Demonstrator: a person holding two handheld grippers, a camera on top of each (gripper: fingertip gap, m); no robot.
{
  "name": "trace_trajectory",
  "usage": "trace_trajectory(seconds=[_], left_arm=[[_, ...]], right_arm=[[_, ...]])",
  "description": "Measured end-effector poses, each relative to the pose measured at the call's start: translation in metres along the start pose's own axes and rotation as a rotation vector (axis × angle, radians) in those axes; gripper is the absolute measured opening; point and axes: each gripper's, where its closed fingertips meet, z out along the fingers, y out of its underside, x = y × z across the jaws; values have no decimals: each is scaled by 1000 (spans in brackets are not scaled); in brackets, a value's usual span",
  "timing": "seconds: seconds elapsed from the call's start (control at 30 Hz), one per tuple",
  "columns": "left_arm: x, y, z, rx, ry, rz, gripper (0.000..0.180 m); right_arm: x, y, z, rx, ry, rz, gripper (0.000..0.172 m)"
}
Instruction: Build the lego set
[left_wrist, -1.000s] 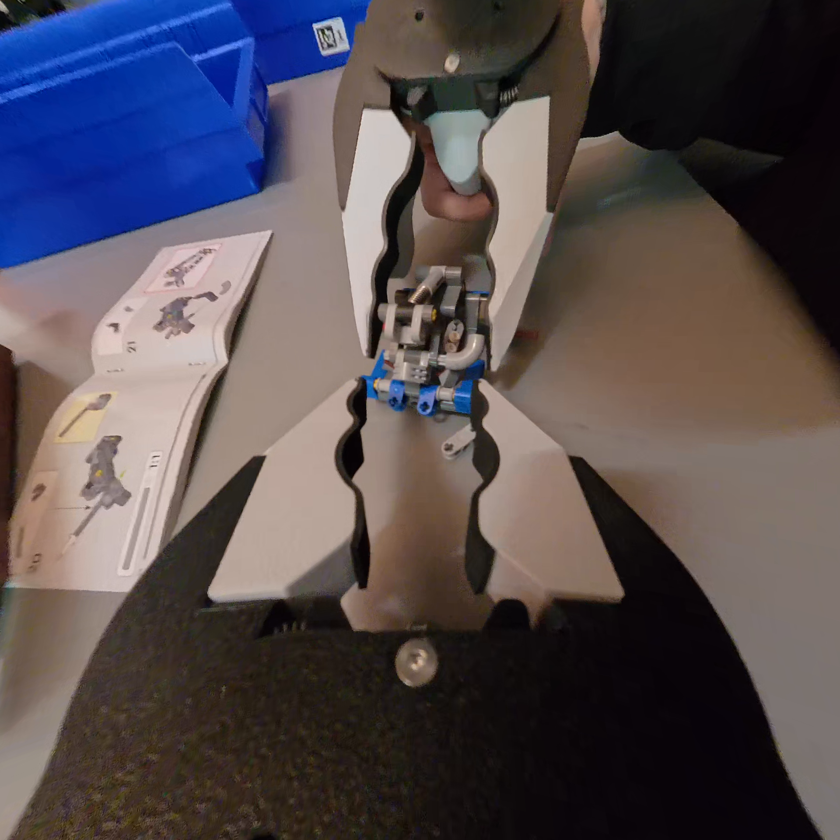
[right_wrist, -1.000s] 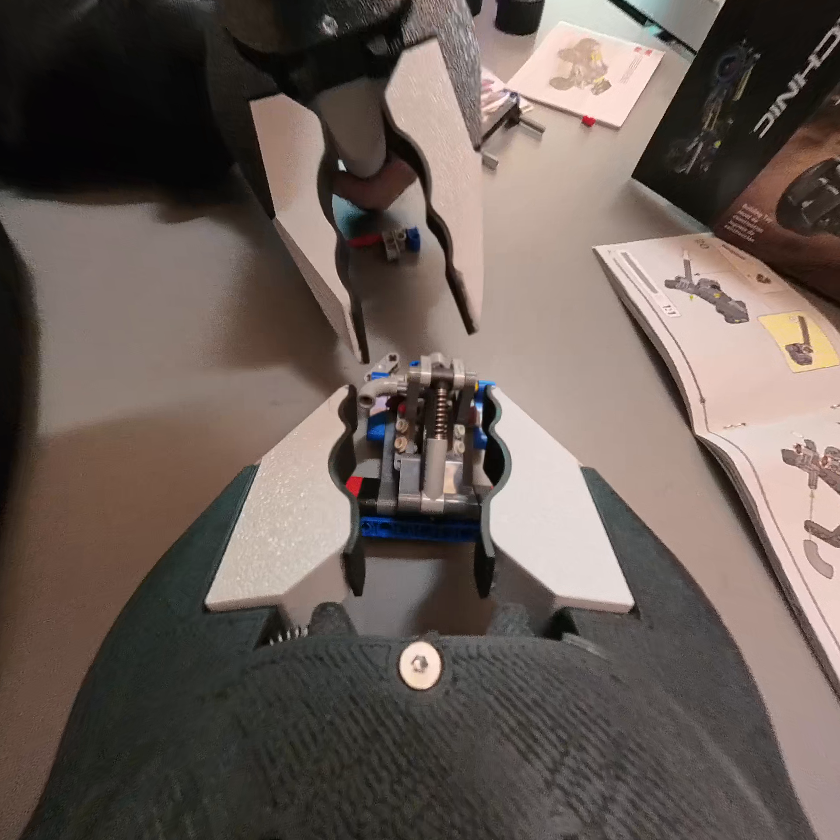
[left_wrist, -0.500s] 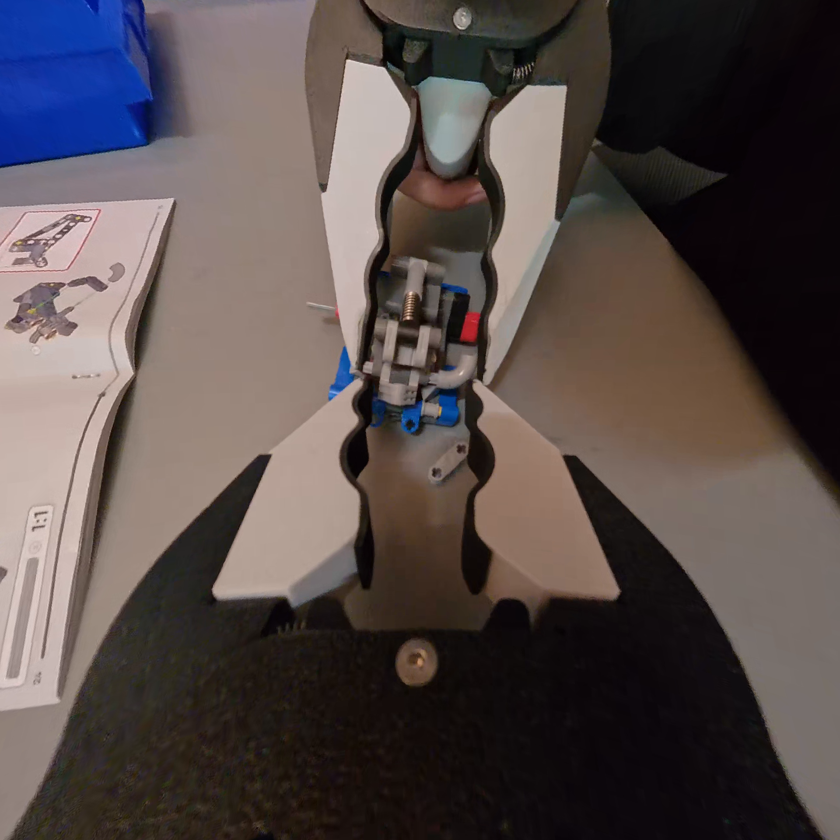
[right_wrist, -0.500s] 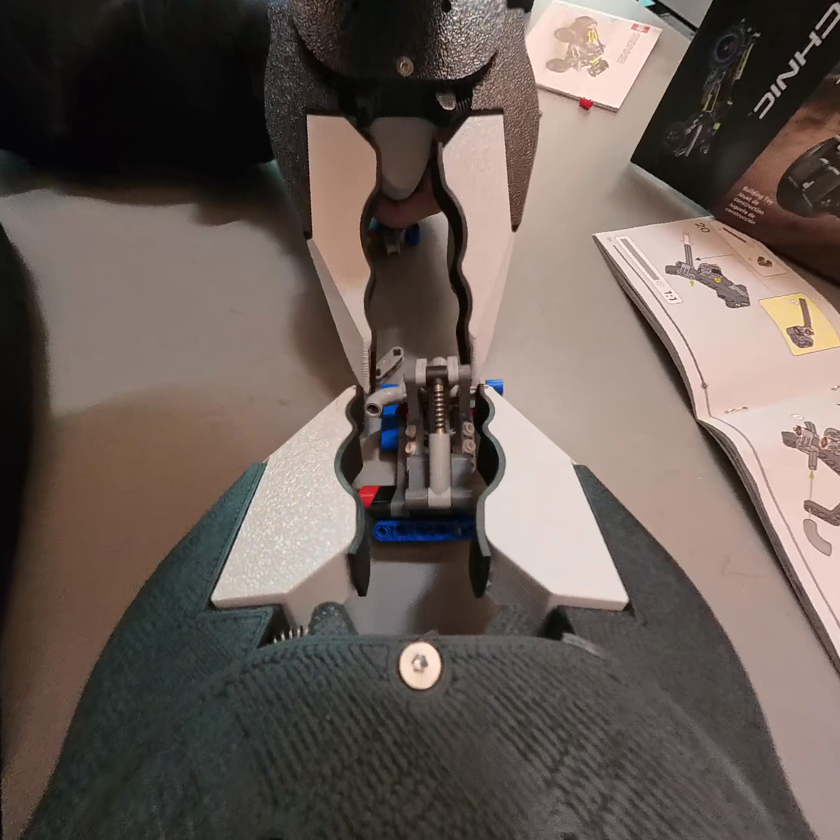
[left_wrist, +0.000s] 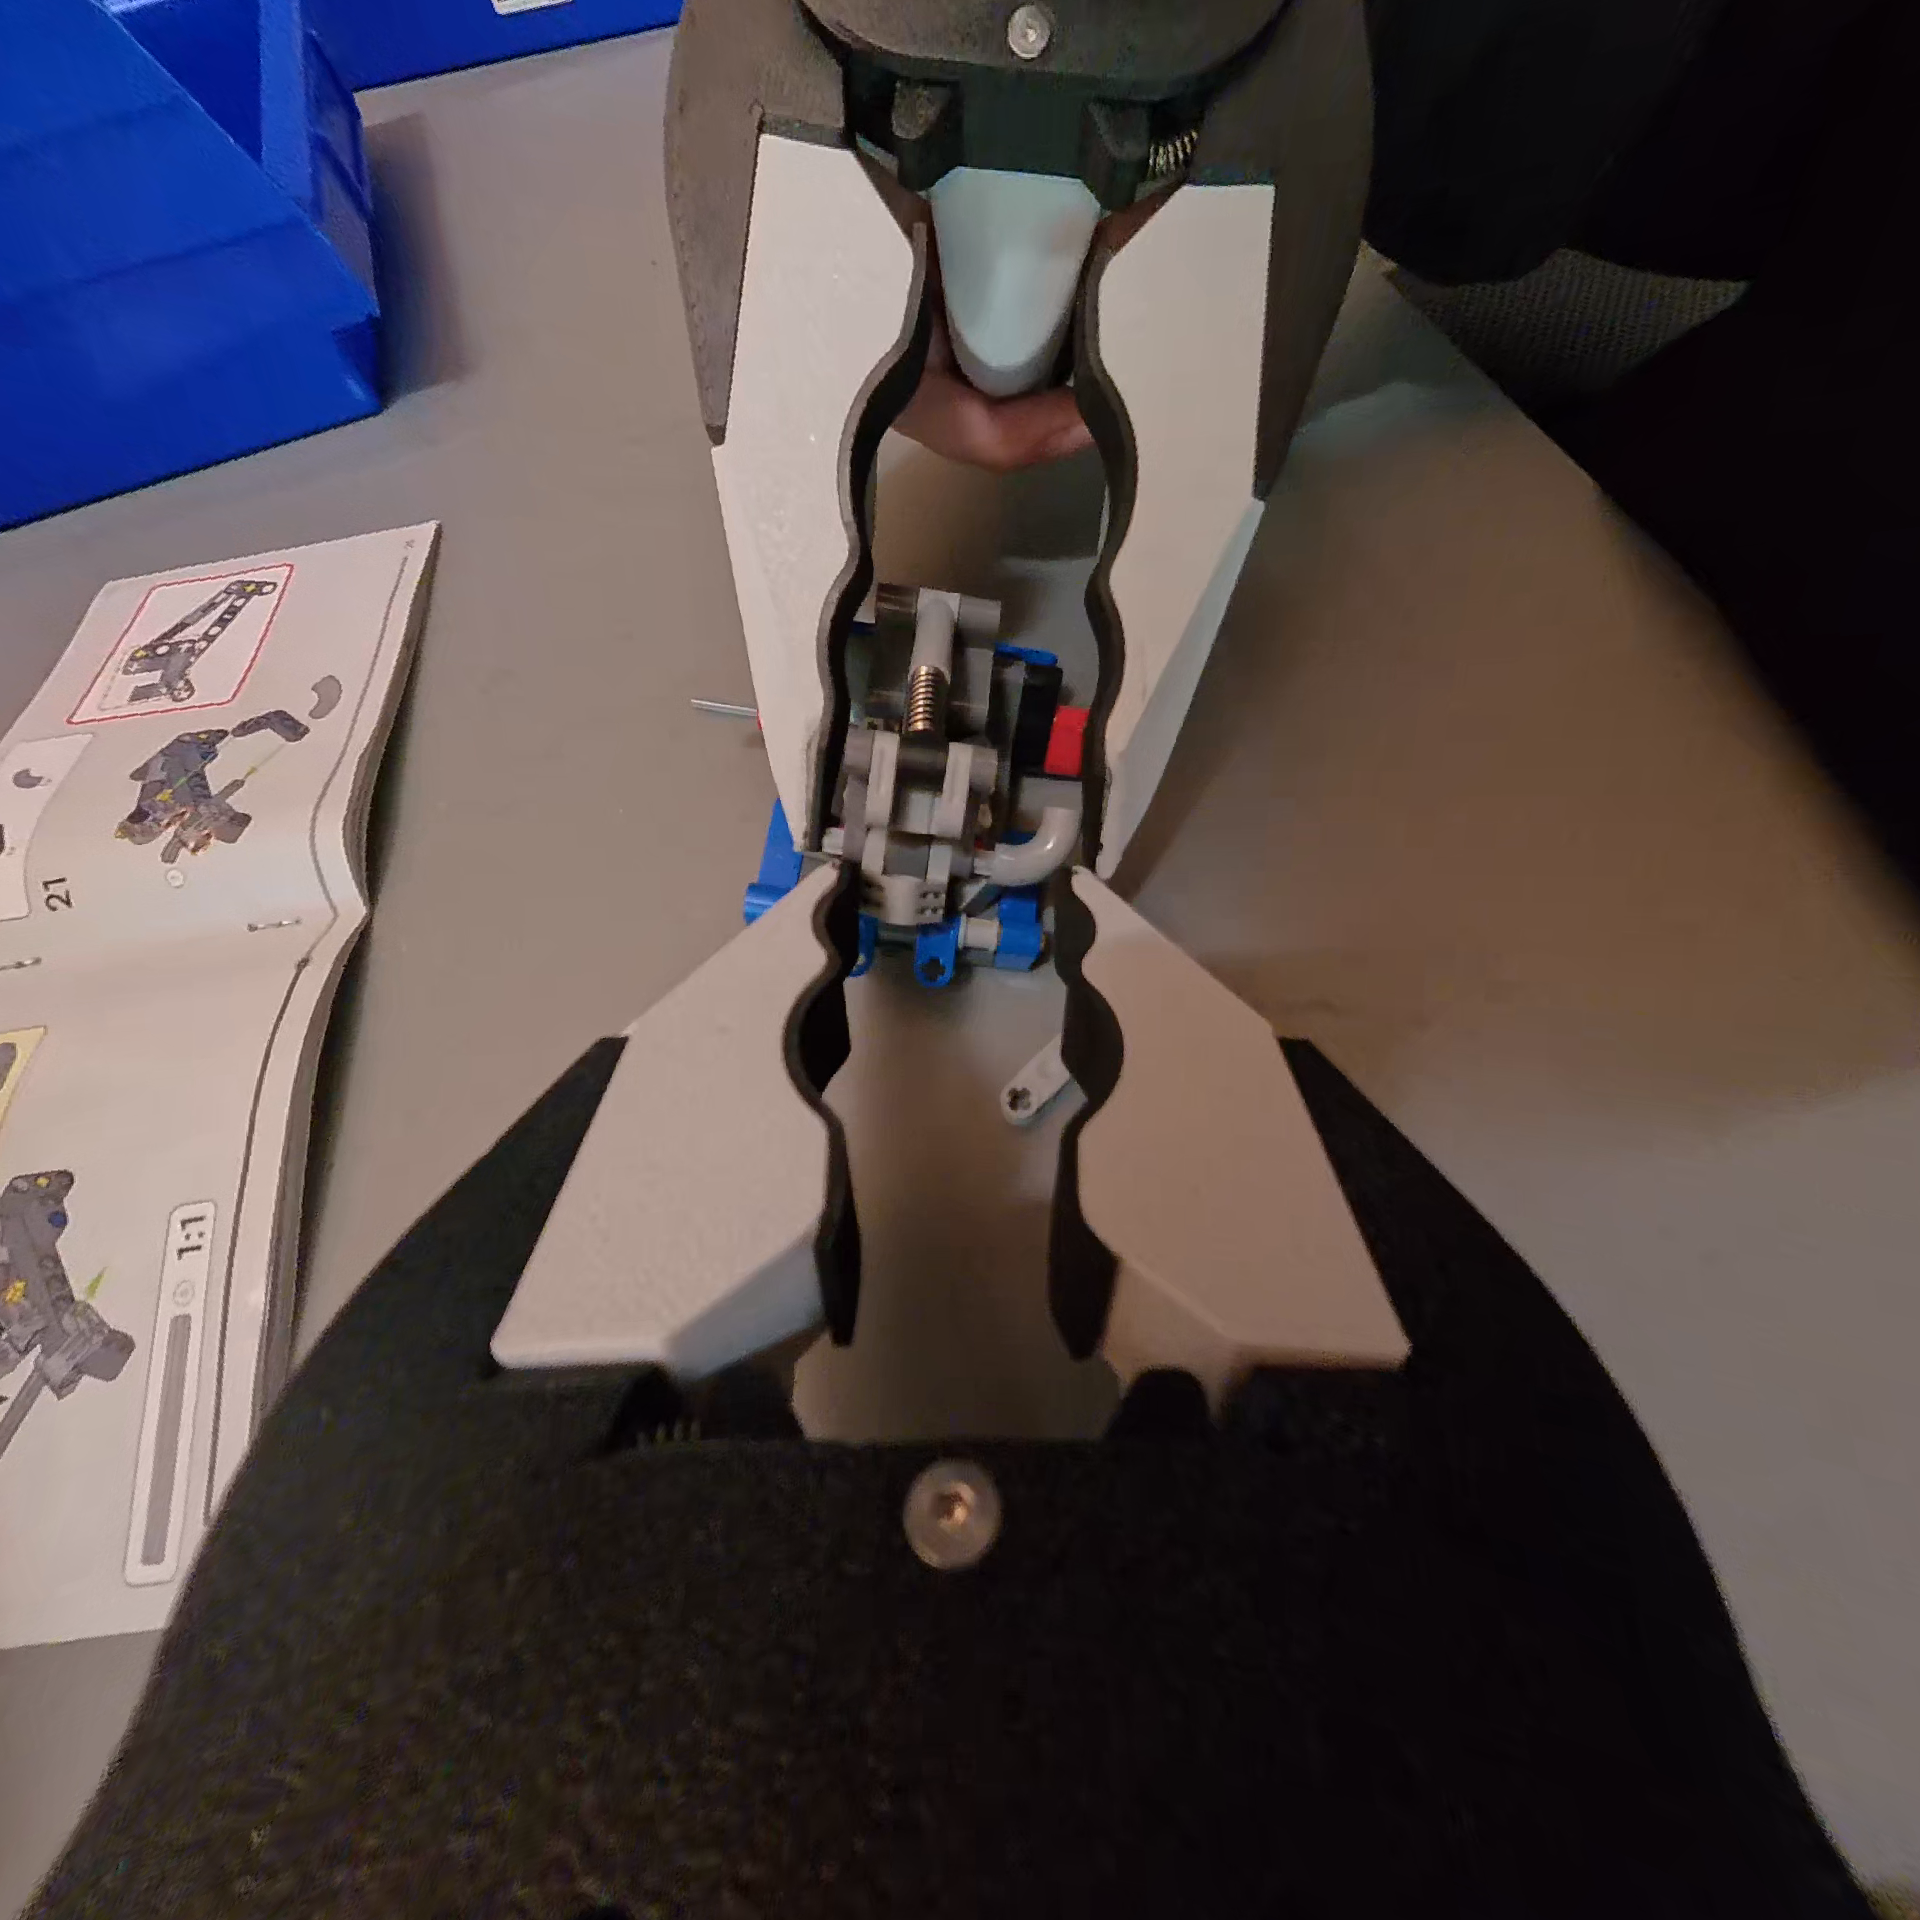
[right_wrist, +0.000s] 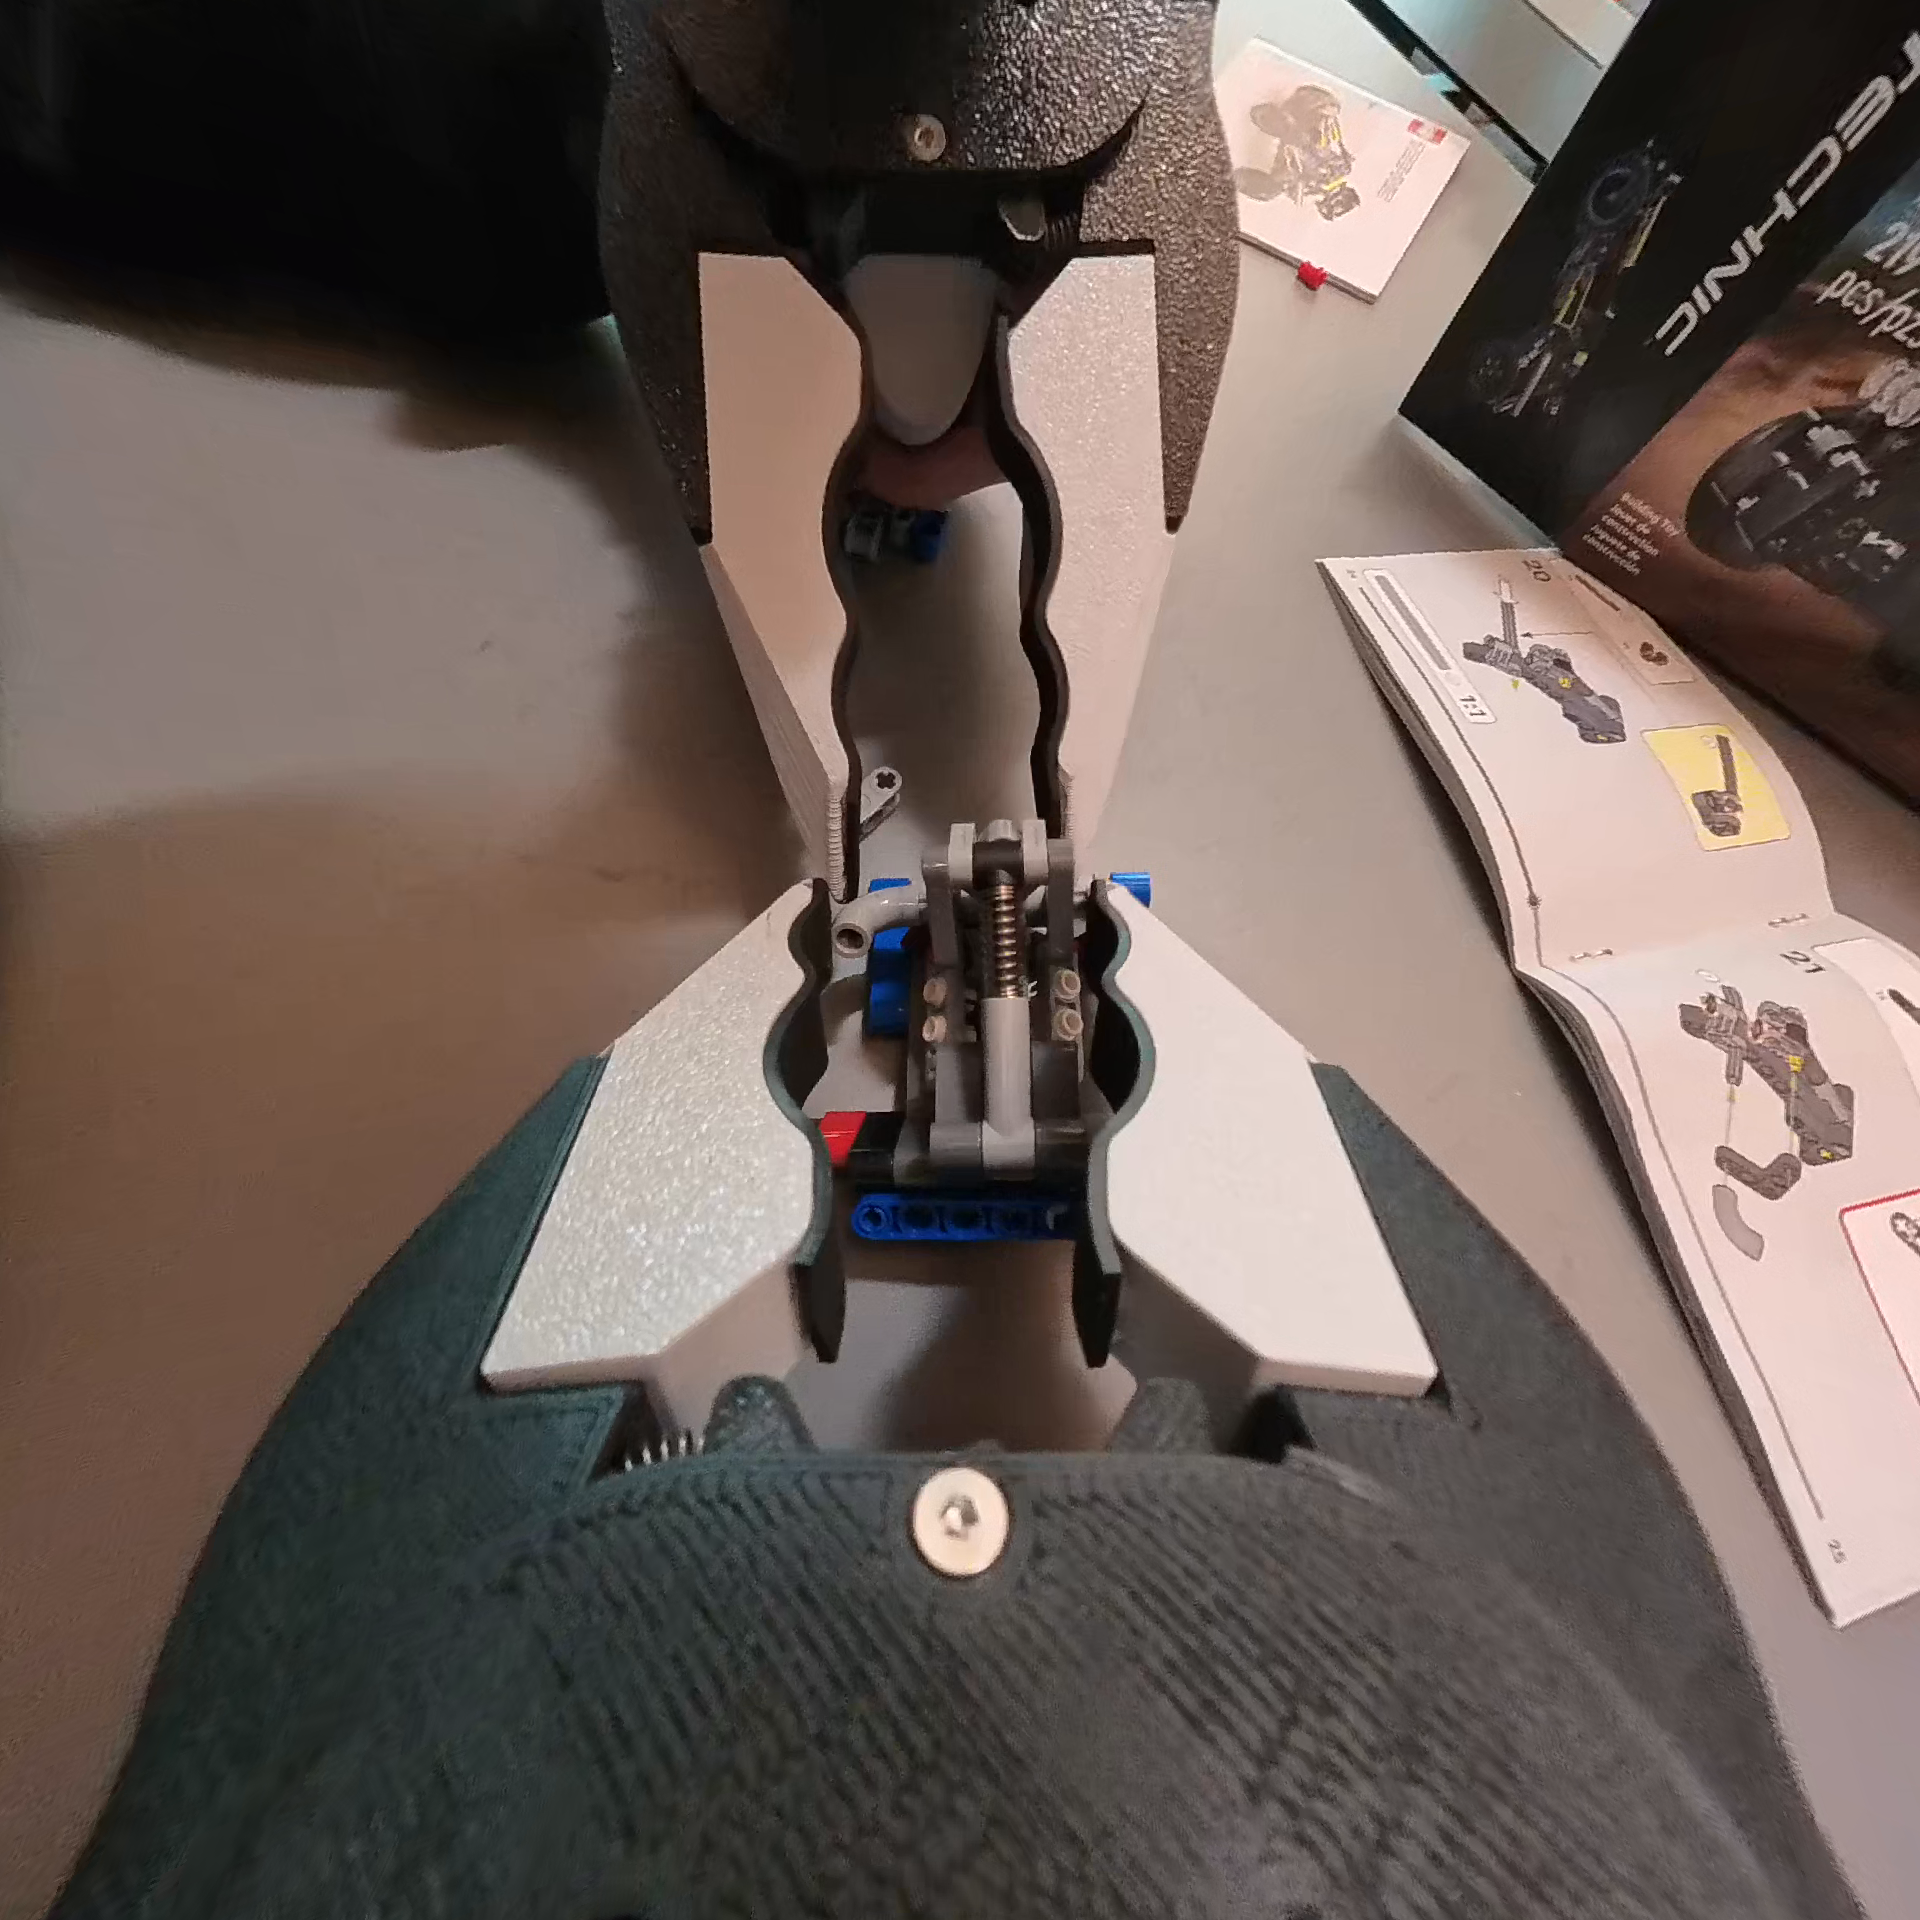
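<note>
Right gripper (right_wrist: 961, 914) fingers clamp the grey-blue brick model (right_wrist: 987, 1039); left gripper (left_wrist: 951, 883) fingers sit partly open at its far end, grip unclear.

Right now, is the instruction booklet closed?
No, the instruction booklet lies open on the table, its printed pages facing up.

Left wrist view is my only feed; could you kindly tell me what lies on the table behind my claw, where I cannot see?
Observer: A small loose grey-and-blue brick piece lies on the grey table, beneath the base of the left claw.
Operator: Thank you. Is anything beyond the open instruction booklet?
Observer: Dark printed cardboard boxes stand just past the open instruction booklet.
Operator: Anything farther back?
Observer: A closed white leaflet lies there, with a tiny red piece at its edge.
</note>
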Motion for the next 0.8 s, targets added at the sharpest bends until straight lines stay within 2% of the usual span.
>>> trace_trajectory(seconds=[0.13, 0.23, 0.3, 0.47, 0.57, 0.8], left_arm=[[0, 0, 0, -12, 3, 12, 33], [-1, 0, 0, -9, 4, -1, 32], [-1, 0, 1, -7, 0, -3, 31], [-2, 4, 2, -31, -4, -8, 32], [-1, 4, 3, -40, -8, 11, 30], [4, 0, 8, -32, 28, -66, 36]], right_arm=[[1, 0, 0, 1, 8, -8, 48], [6, 1, -1, -8, 37, 20, 58], [0, 1, -2, -13, 4, 8, 45], [4, -3, -3, 0, 67, -30, 44], [2, -3, -4, 25, 39, 16, 43], [1, -1, -9, 40, -5, 78, 43]])
